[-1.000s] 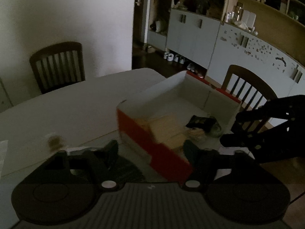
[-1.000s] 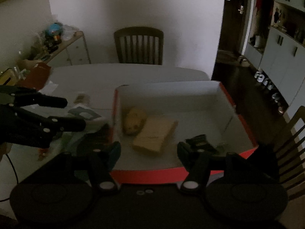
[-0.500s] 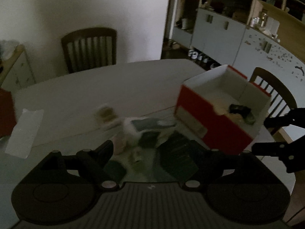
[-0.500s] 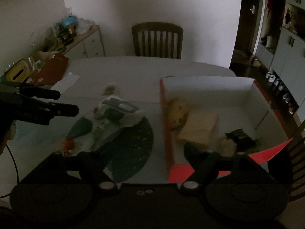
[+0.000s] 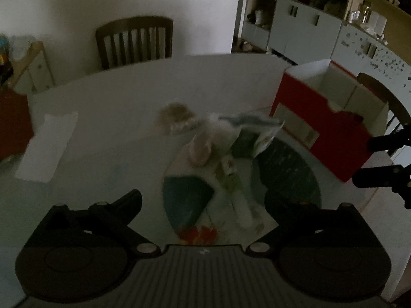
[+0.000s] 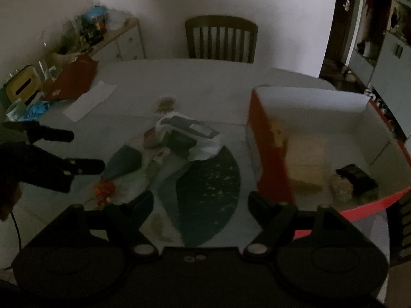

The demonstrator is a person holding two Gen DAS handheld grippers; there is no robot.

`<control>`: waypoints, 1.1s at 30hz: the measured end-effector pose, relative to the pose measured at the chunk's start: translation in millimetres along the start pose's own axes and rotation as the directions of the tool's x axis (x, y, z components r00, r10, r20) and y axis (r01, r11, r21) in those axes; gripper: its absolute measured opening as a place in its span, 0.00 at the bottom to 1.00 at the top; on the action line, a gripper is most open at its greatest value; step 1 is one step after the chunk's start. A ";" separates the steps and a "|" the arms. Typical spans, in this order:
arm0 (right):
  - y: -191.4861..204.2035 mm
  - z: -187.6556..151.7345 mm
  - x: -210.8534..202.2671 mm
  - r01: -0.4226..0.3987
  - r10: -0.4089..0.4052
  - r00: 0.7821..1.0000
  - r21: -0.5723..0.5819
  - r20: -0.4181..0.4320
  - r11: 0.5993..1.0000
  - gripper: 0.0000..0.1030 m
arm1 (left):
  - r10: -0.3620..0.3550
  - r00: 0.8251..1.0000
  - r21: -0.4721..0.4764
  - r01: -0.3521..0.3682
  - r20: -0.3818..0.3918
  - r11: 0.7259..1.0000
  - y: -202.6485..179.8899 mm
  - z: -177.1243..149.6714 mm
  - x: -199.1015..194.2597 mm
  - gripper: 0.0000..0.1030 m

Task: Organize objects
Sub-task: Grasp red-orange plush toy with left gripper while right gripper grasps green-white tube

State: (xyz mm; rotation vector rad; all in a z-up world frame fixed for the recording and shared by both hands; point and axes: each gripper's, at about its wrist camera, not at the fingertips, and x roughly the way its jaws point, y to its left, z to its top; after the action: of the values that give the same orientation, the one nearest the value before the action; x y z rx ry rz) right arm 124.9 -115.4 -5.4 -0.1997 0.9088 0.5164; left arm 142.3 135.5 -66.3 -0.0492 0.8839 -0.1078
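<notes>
On the pale oval dining table (image 6: 205, 82) a loose heap of small objects (image 6: 179, 138) lies at the middle, partly over a dark green round mat (image 6: 210, 192): a white crumpled bag with a grey-blue flat packet on top, a dark boxy item, a slim tube, and a small orange-red piece (image 6: 104, 188) nearest the camera; the blur hides finer detail. Just to the right of the heap stands a red cardboard box with a white inside (image 6: 267, 148), holding a tan flat slab (image 6: 307, 159), a round speckled cookie-like thing (image 6: 278, 131) and a small black packet (image 6: 357, 179). Hovering above the table's near edge, the left gripper (image 5: 203, 200) has its fingers spread wide with nothing between them. Beside the box, the right gripper (image 6: 200, 200) is likewise spread apart and empty. A dark wooden slat-back chair (image 6: 221, 39) stands at the table's far side.
</notes>
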 end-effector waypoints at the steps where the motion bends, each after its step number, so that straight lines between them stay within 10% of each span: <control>1: 2.8 0.4 4.9 0.002 -0.001 1.000 0.006 -0.008 1.000 0.78 | -0.001 1.000 -0.006 0.000 -0.014 1.000 2.6 -4.4 4.4 0.99; 33: 65.3 27.6 130.4 0.006 -0.010 0.985 -0.022 -0.172 1.000 0.76 | -0.006 1.000 0.203 0.003 0.011 0.979 -17.2 -67.9 45.1 0.99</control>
State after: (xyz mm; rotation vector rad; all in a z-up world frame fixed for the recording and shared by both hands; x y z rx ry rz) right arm 176.7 -4.2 -89.0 -0.2707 1.0710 0.5069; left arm 116.8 113.4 -142.5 0.1389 0.8574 -0.2016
